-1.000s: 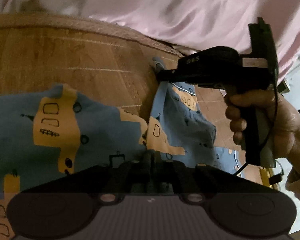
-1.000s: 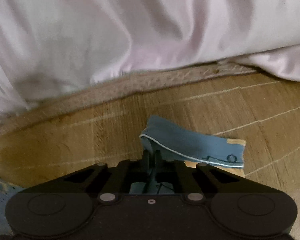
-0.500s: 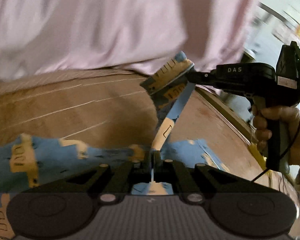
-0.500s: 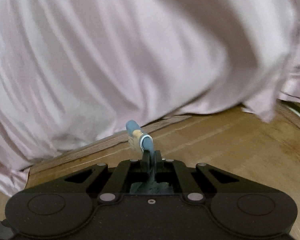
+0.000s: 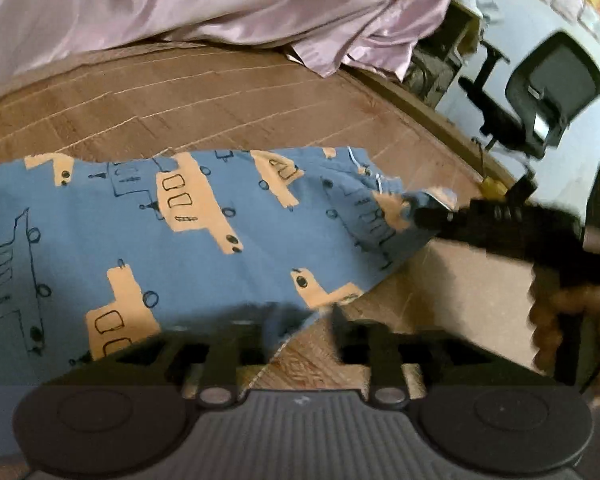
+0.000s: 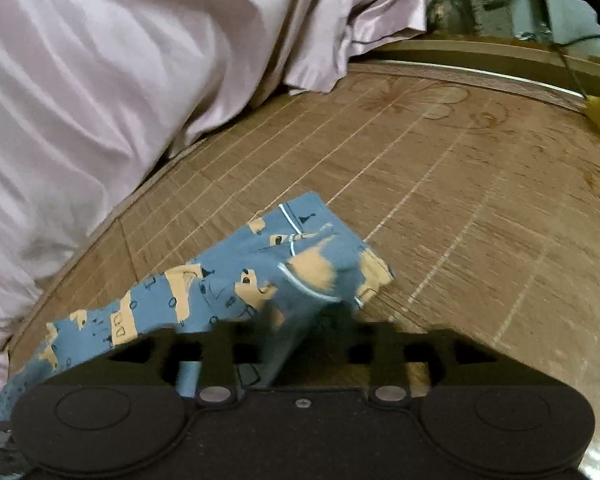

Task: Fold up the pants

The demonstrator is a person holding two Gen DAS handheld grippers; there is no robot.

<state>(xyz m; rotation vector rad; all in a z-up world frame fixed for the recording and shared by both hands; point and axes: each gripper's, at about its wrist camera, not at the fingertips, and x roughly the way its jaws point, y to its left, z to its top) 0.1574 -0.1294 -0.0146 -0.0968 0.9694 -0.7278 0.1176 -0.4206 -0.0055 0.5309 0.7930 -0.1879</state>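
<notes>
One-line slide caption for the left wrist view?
Blue truck-print pants spread on a woven brown mat, right claw at their far corner.

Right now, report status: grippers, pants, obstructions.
Both open: left gripper, right gripper. Blue truck-print pants spread on woven mat, edge inside both jaws. Pink sheet beyond, clear.

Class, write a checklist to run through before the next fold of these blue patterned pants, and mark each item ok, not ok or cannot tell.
1. Pants lie spread on the mat: ok.
2. Left hand-held gripper has its jaws apart: ok, though the view is blurred.
3. Right hand-held gripper has its jaws apart: ok.
4. Both grippers are clear of the fabric: cannot tell, since cloth edges sit between the fingers.
5. Corner by the right hand-held gripper lies flat: not ok, it is rumpled.
6. Pink sheet is clear of the pants: ok.
</notes>
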